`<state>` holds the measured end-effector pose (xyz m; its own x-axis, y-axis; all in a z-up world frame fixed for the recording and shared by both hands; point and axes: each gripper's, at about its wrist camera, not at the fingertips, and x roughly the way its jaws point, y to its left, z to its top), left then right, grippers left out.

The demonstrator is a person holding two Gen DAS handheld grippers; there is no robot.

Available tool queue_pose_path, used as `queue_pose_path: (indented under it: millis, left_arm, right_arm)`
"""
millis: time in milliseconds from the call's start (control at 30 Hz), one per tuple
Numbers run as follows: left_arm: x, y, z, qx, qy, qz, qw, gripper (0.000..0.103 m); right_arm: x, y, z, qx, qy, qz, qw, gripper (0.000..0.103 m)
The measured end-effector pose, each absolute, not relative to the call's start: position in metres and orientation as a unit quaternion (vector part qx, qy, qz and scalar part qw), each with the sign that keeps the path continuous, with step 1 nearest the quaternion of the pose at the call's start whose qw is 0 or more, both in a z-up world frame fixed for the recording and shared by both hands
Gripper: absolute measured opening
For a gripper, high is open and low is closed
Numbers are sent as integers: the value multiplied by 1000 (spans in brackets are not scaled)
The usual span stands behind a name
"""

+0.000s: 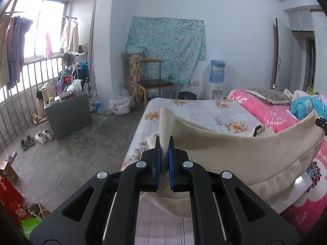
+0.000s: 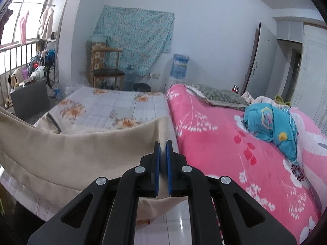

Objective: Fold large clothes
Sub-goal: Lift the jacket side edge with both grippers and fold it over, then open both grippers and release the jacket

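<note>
A large cream garment [image 1: 235, 151] hangs in a sagging span above the bed [image 1: 204, 114], lifted at two ends. My left gripper [image 1: 164, 140] is shut on its ribbed left edge, which sticks up between the blue pads. In the right wrist view the same cream garment [image 2: 71, 149] stretches away to the left, and my right gripper [image 2: 163, 144] is shut on its right corner. The tip of the other gripper [image 1: 321, 122] shows at the right edge of the left wrist view. The far part of the garment rests on the flowered sheet [image 2: 114, 106].
A pink flowered quilt [image 2: 235, 153] covers the bed's right side, with a blue bundle [image 2: 271, 122] and a grey pillow [image 2: 216, 95] on it. Left of the bed lie bare floor, a grey box [image 1: 69, 116], shoes [image 1: 44, 135], a wooden chair [image 1: 152, 81] and a water dispenser [image 1: 216, 77].
</note>
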<state>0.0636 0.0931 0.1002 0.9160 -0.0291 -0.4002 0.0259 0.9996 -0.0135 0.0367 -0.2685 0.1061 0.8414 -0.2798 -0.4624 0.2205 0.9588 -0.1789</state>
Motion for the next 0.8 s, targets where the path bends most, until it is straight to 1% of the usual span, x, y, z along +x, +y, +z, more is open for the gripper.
queue_pose_path:
  millis: [200,333,433,533,633,700,733,767,800]
  left_arm:
    - [110,97,110,-13,200,-16,980,6]
    - [153,96,114,-1,198,-12,980,6]
    - [194,94,108,5,215,-10,977,6]
    - [241,95,94,0,252,-12,968,6]
    - [293,98,67,-1,312,-14,950,7]
    - [330,101,38,1,377,-13,926,13]
    - [341,104,26,0,402,-8,916,16]
    - [351,107,14,1,423,3,906,21]
    - [356,111,5,2,434,13,901,22]
  right_arm:
    - [79,-275,117,-62,237,-123,962,6]
    - [127,-279,123,-71,231,-113,964,6]
    - [167,-284,119,-66,239,-102,963,6]
    - [209,-288,106,-58,261,-89,959,6]
    - [252,-288,78,-64,297,-81,949,6]
    - [281,-291,51,-59,339,-70,936,6]
    - [291,-293,40,-57,355,-68,931,8]
    - [302,-294,27,-58,377,-66,922,15]
    - [313,-298,14,-64,400,-76,911,21]
